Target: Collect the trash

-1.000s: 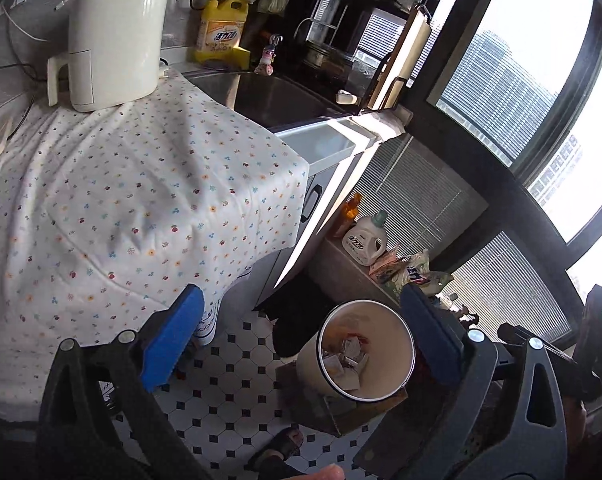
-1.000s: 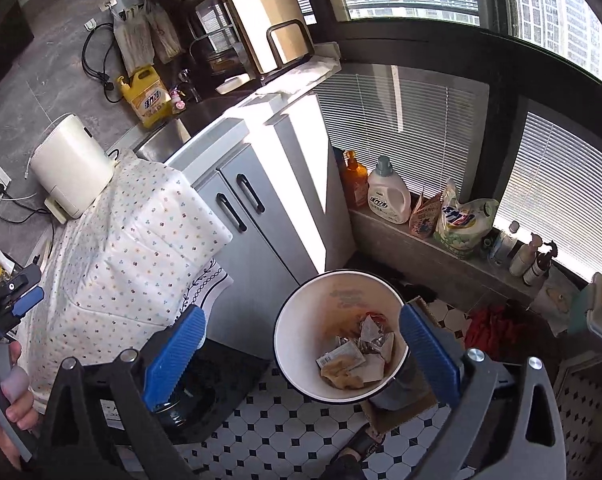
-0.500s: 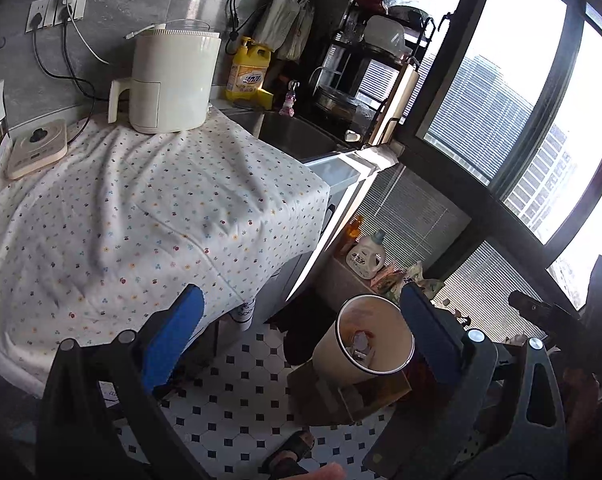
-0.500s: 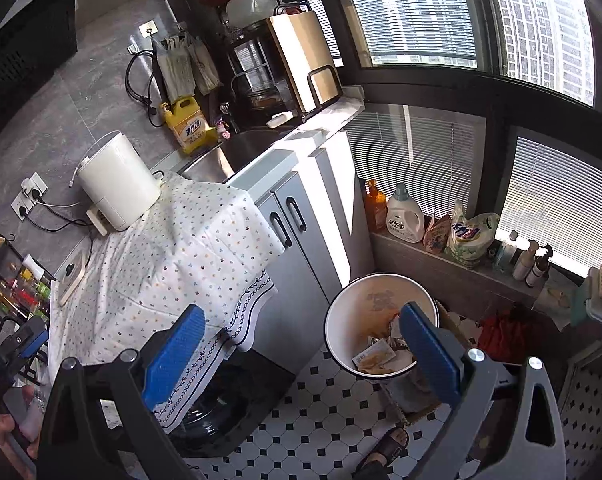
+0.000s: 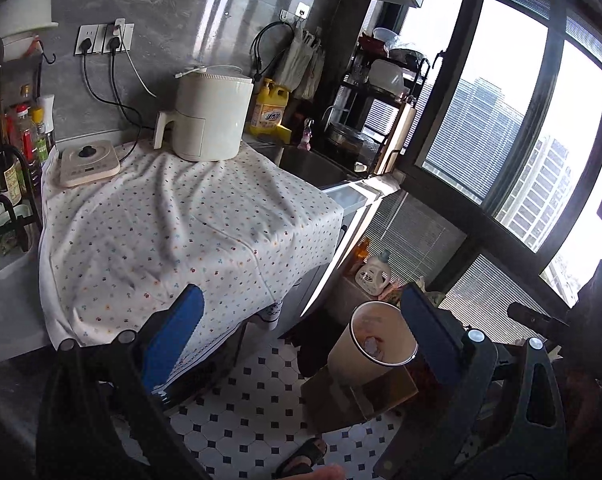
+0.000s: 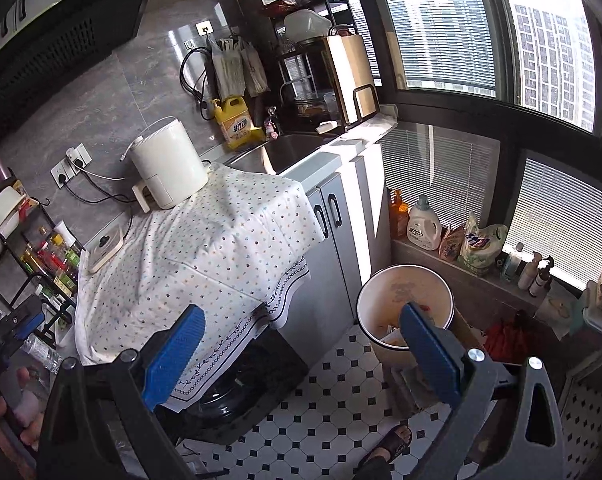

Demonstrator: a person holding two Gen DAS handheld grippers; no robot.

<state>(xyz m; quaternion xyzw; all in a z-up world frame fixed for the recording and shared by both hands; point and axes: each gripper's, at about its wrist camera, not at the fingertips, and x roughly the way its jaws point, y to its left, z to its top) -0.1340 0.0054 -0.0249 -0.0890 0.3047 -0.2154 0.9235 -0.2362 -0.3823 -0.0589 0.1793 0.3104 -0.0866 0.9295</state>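
Both views have pulled up and back over the last second: the bin was large under the jaws, now it sits small and low, and far more tabletop and wall show. Reads as trash dropped, grippers backing off to look for the next piece.

Left wrist view, left to right: bottle rack at the left edge, flat appliance and white air fryer on the dotted cloth covering the tabletop; no loose trash visible on it. Left hand-held gripper at bottom centre, jaws wide apart, nothing between them. Trash bin at lower right of centre, just inside the right finger, crumpled scraps inside, well below the gripper on the tiled floor.

Right wrist view: the person's hand with the other gripper at lower left. Right hand-held gripper also spread wide and empty. Bin at lower right of centre, partly hidden behind the right finger, paper scraps at its bottom. Detergent bottles on the ledge beyond.
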